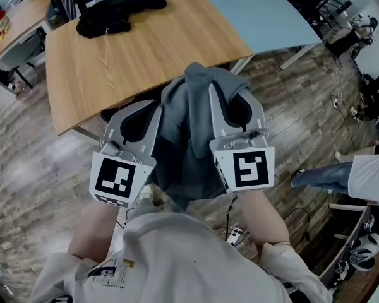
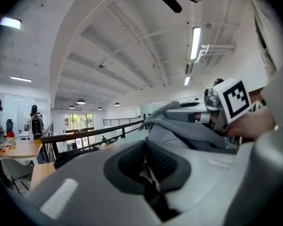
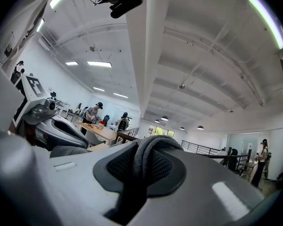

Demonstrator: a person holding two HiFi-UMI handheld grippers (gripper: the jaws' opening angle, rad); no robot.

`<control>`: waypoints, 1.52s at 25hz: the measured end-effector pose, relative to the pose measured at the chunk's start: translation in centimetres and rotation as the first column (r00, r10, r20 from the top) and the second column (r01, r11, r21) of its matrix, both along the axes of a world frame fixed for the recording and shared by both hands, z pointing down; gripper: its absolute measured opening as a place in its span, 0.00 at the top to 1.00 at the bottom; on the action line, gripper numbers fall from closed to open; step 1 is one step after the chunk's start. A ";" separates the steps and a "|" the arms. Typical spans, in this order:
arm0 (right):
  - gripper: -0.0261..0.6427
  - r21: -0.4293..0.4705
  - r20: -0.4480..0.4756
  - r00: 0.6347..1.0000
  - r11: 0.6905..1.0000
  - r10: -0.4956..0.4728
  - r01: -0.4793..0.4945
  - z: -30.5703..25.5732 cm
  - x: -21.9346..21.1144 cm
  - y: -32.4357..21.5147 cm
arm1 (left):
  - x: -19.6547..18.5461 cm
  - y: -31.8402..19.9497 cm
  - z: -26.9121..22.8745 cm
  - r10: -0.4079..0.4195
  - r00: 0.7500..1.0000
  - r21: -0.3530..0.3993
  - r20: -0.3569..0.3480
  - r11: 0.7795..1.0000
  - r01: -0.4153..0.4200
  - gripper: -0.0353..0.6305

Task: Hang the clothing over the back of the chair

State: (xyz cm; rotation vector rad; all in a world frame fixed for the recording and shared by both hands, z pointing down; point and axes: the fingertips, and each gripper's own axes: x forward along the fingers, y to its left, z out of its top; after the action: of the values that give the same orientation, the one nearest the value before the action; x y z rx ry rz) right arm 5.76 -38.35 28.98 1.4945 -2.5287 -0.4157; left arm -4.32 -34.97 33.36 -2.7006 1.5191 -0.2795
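A grey garment (image 1: 183, 137) hangs bunched between my two grippers, just in front of the person's chest and short of the wooden table's near edge. My left gripper (image 1: 148, 106) holds its left side; in the left gripper view the pads (image 2: 132, 166) stand nearly together with a thin bit of cloth between them. My right gripper (image 1: 237, 100) is shut on a thick fold of the grey garment (image 3: 148, 149), which bulges up over the pads. Both grippers point level, side by side. No chair back shows clearly near the grippers.
A wooden table (image 1: 145, 49) lies ahead with a black garment (image 1: 120, 11) at its far left corner. A light blue table (image 1: 265, 14) adjoins it on the right. A grey chair (image 1: 16, 55) stands far left. A person (image 1: 360, 175) stands at right; cables (image 1: 234, 232) lie on the floor.
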 end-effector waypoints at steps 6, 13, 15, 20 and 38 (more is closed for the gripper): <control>0.88 -0.065 -0.050 0.999 0.998 -0.005 0.002 3.5 1.1 -1.9 | 1.2 -1.3 1.4 0.001 1.000 -0.026 0.003 1.000 0.000 0.95; 0.88 -0.173 -0.067 0.997 0.985 -0.040 0.028 7.1 1.3 -3.9 | 2.1 -2.9 2.9 0.007 1.000 -0.055 0.018 0.998 -0.006 0.95; 0.87 -0.203 -0.069 0.996 0.978 -0.052 0.037 7.8 1.4 -4.3 | 2.4 -3.4 3.2 0.012 1.000 -0.047 0.027 0.999 -0.011 0.95; 0.86 -0.301 -0.098 0.992 0.952 -0.083 0.050 10.1 1.5 -5.3 | 3.0 -4.3 4.1 0.017 0.999 -0.055 0.031 0.998 -0.015 0.95; 0.55 -0.555 -0.234 0.932 0.825 -0.277 0.106 14.0 1.2 -3.3 | 3.3 -3.5 5.0 0.031 0.999 -0.068 0.027 0.997 -0.029 0.95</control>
State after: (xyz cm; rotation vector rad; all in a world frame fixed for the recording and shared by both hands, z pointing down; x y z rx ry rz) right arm 6.97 -41.65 42.96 0.8880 -2.2840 0.0473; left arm -1.06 -38.51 38.32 -2.7557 1.4873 -0.3723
